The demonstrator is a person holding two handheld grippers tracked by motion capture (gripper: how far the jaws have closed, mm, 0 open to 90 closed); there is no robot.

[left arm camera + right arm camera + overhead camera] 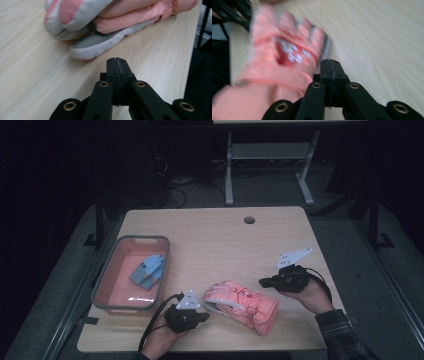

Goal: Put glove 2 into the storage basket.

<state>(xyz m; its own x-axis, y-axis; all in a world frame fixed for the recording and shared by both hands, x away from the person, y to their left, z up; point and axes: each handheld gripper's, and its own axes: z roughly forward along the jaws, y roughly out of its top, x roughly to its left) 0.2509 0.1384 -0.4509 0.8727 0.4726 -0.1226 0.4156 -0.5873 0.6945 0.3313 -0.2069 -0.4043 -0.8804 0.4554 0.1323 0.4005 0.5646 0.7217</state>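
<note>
A pink glove (243, 304) lies on the wooden table (215, 240) near its front edge, between the two grippers. The left gripper (206, 317) is just beside the glove's fingers, with its jaws pressed together and holding nothing. The right gripper (262, 282) is near the glove's cuff, its jaws also pressed together and empty. A blue glove (148, 271) lies inside the pink tray (113, 258) at the left.
</note>
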